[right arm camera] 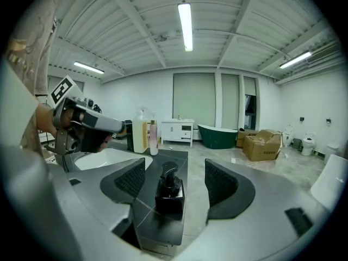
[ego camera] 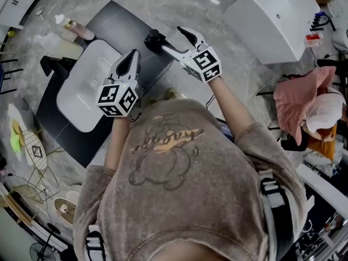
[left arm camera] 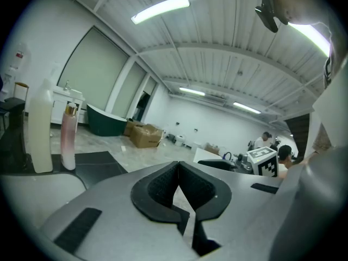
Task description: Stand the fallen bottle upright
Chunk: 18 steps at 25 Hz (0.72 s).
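Your right gripper (right arm camera: 174,172) has its jaws spread wide, with nothing pressed by either pad. The black pump bottle (right arm camera: 169,196) stands upright on the dark counter (right arm camera: 179,159). In the right gripper view it sits centred in the gap between the two pads, with clear space on both sides. From the head view the bottle (ego camera: 154,38) sits at or just past the tips of the right gripper (ego camera: 172,38), close to the counter's (ego camera: 117,15) edge. I can't tell from that angle whether it is inside the jaws or just ahead of them. The pump head points up and the body rests flat on its base.

Your left gripper (left arm camera: 177,170) has its jaws together, pads meeting along a seam, and nothing is caught between them. In the head view it (ego camera: 132,58) hovers over the white sink (ego camera: 81,99), well to the left of the bottle and apart from it. It also shows at the left of the right gripper view (right arm camera: 87,125), off to the side of the right jaws.

Far ahead of the right jaws, and left of their centre line, a cream bottle (right arm camera: 140,136) and a pink bottle (right arm camera: 154,137) stand side by side on the counter. The same pair stands to the left of the left jaws, the cream one (left arm camera: 41,129) just beside the pink one (left arm camera: 68,137).
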Motion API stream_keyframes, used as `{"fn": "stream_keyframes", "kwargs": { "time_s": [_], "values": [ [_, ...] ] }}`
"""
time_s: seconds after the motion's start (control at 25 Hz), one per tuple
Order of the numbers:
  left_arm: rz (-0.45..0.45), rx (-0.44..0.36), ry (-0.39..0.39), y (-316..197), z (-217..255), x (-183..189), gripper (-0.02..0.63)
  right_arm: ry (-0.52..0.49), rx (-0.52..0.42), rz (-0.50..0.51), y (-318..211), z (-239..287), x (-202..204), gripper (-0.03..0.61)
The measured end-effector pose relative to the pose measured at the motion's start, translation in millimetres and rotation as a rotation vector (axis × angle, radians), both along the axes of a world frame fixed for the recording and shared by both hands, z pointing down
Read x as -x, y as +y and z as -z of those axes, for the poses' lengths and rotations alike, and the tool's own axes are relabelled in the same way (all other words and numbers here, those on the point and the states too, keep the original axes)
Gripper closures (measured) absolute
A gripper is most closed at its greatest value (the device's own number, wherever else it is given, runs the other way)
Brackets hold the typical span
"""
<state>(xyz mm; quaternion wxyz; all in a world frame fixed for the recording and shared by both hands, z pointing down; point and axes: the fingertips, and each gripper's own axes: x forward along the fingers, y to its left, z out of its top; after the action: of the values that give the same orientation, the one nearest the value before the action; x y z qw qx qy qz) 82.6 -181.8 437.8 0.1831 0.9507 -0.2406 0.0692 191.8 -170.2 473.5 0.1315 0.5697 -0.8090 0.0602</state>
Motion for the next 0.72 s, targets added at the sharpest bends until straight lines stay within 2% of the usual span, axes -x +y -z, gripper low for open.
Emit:
{"fn": "stream_keyframes", "kwargs": {
  "time_s": [0.2, 0.44, 0.6, 0.72],
  "values": [
    [-0.049, -0.009, 0.005, 4.7, 6.7, -15.3, 0.594, -0.032, -0.034, -0.046, 31.3, 24.3, -11.6, 0.259],
    [-0.078, -0.027, 0.009, 7.4, 15.0, -22.7, 0.594, -0.114, -0.092, -0.12, 59.8, 52.2, -24.5, 0.288],
    [-0.084, -0.05, 0.014, 9.8, 25.9, -21.9, 0.594, -0.167, -0.124, -0.172, 75.2, 69.4, -30.9, 0.34],
    [-0.075, -0.07, 0.012, 9.0, 30.2, -18.2, 0.594, -0.17, -0.127, -0.208, 80.0, 70.5, -33.5, 0.377]
  ]
}}
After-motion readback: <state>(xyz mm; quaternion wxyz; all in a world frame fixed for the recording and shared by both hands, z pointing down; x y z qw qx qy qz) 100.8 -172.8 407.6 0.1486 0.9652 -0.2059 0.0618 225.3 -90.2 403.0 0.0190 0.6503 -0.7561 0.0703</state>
